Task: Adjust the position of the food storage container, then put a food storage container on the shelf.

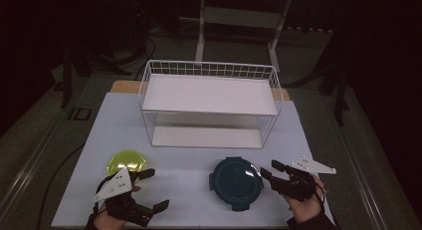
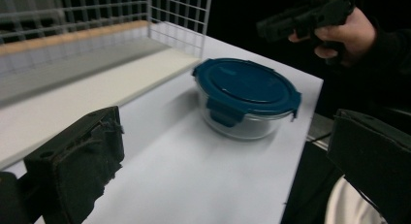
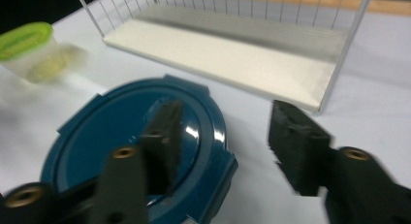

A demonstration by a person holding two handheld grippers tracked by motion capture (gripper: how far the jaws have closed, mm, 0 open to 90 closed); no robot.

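1. The white table [image 1: 189,165] carries everything; ahead of both grippers, at its far side, stands the white wire shelf rack [image 1: 209,103], well apart from them.

2. The blue-lidded round glass container [image 1: 236,182] sits on the table just to the inner side of the right gripper [image 1: 274,176], very near its tips and a little lower. In the right gripper view one jaw hangs over the lid's edge and the other stands off to the outside, over bare table. Being round, the container has no long axis to line up with; only its latch tabs break the outline.

3. The yellow-green lidded cup [image 1: 126,162] stands just ahead of the left gripper [image 1: 158,190], near but apart.

4. The right gripper's jaws stand apart with nothing between the pads; it is plainly the nearer tool to the container.

5. The left gripper's jaws are spread wide and empty, pointing across the table toward the container, which lies well off from it.
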